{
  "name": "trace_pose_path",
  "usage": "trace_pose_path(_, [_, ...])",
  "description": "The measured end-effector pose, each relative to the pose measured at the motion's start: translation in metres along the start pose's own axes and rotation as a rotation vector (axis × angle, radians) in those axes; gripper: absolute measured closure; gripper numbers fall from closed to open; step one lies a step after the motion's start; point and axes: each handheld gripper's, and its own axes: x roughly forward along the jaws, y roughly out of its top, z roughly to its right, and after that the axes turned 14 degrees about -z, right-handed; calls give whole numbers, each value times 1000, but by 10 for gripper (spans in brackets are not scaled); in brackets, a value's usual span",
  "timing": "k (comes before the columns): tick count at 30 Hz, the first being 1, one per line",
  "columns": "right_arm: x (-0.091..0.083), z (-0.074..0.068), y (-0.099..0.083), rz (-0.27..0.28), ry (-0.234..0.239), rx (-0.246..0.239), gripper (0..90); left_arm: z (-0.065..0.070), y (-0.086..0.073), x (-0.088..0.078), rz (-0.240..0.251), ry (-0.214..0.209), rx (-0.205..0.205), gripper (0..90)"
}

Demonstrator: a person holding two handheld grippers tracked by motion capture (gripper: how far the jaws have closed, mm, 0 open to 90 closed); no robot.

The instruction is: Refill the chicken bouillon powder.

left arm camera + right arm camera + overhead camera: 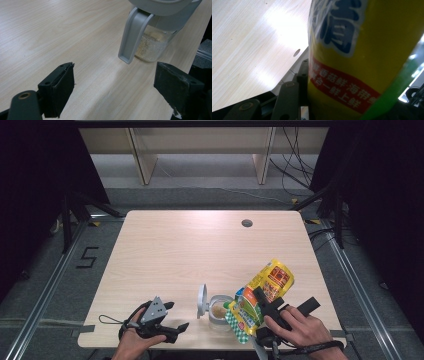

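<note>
High view, left to right, all placed against the jar (219, 312) near the table's (165, 250) front edge: well to the left of the jar, left gripper (176, 319) resting low on the wood under a hand (131, 340), jaws spread apart with nothing between them, pointing toward the jar. On the jar's left side, grey lid (202, 301) flipped up and standing on edge; inside the jar, a pale grainy filling. Touching the jar's right rim, yellow bag (260, 297) tilted, its green checkered end lowest at the jar's mouth, its yellow end raised up and away to the right. Right of the jar, right gripper (264, 304) clamped on the bag's middle, hand (300, 327) behind it. Left gripper view: black jaws wide apart over bare wood, jar (152, 45) beyond them with the grey lid (133, 35) hanging down in front. Right gripper view: bag (362, 50) pressed close against one black jaw, red band with printed characters across it, table (244, 40) to the left.
</note>
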Motion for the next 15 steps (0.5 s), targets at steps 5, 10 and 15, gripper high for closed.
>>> trace_pose_path(5, [0, 0, 0, 1, 1, -1, 617, 1, 0, 0, -1, -3, -11, 159])
trace_pose_path(10, [0, 0, -1, 0, 4, 2, 617, 0, 0, 0, 2, -3, -2, 159])
trace_pose_path(15, [0, 0, -2, -1, 3, 3, 617, 0, 0, 0, 2, -4, -2, 159])
